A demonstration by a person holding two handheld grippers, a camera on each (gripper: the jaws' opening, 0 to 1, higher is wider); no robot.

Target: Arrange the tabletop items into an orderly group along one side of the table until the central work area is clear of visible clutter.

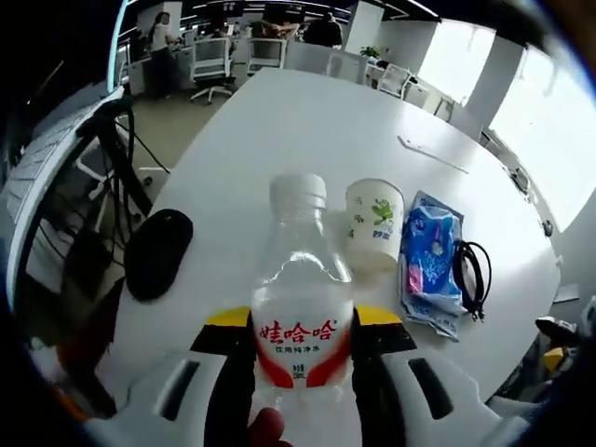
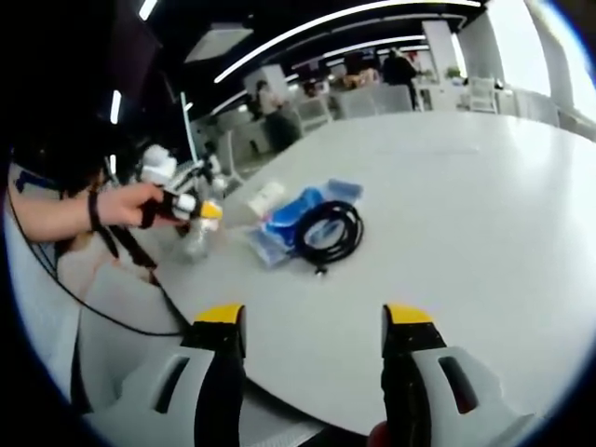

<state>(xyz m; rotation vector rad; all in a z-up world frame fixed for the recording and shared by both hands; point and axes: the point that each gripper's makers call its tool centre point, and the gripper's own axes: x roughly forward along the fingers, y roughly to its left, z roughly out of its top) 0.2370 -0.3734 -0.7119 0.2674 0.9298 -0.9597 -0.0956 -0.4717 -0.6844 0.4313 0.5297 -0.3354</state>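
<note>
One clear plastic water bottle w/ red label (image 1: 300, 307) sits upright btwn left gripper (image 1: 300, 340) jaws, clamped on it. White paper cup (image 1: 374, 222) at 1 o'clock, just beside. Right gripper (image 2: 315, 326) wide open, empty, black cable coil (image 2: 328, 233) at 12.

the white counter (image 1: 307, 121) carries a paper cup (image 1: 374, 222), blue packet (image 1: 430, 265) and coiled black cable (image 1: 473, 270) together, a black mouse (image 1: 158, 251) near its edge.
</note>
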